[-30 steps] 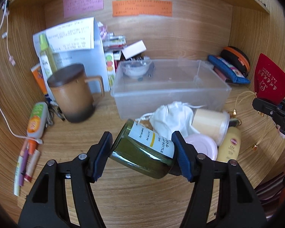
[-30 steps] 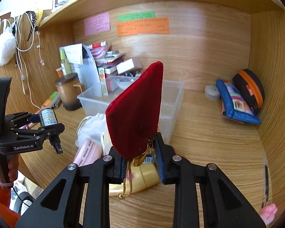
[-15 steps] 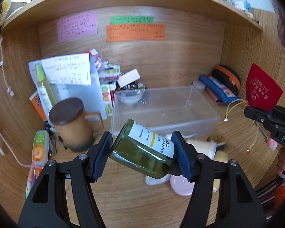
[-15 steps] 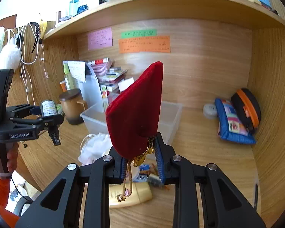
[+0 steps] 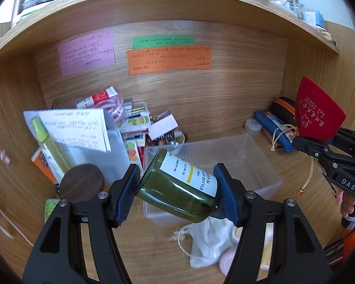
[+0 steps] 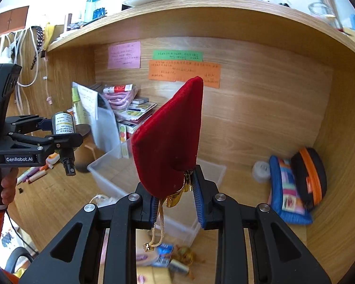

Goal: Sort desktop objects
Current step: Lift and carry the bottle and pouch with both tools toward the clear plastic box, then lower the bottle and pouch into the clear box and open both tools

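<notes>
Desk (image 5: 153, 255) clutter around clear bin (image 5: 255, 161)

Enclosure: light wood-grain alcove w/ curved-looking back wall (image 5: 224, 99) (fisheye distortion), left side wall (image 6: 66, 71) and right side wall (image 6: 338, 123), all same laminate. Base: wood-grain worktop (image 6: 243, 189), same finish. Top: wooden overhead shelf (image 6: 201, 7) spanning full width, loaded w/ misc. clutter, details not legible. Back wall carries 3 paper notes: pink rectangular note (image 5: 86, 54) at left, green strip note (image 5: 163, 42) above orange rectangular note (image 5: 169, 60); handwriting too small to read. Outside alcove, far left: white cords (image 6: 19, 54) hanging on side panel; brown cabinet doors (image 6: 9, 20) beyond. Lighting: bright daylight-type from above shelf, interior evenly lit.
</notes>
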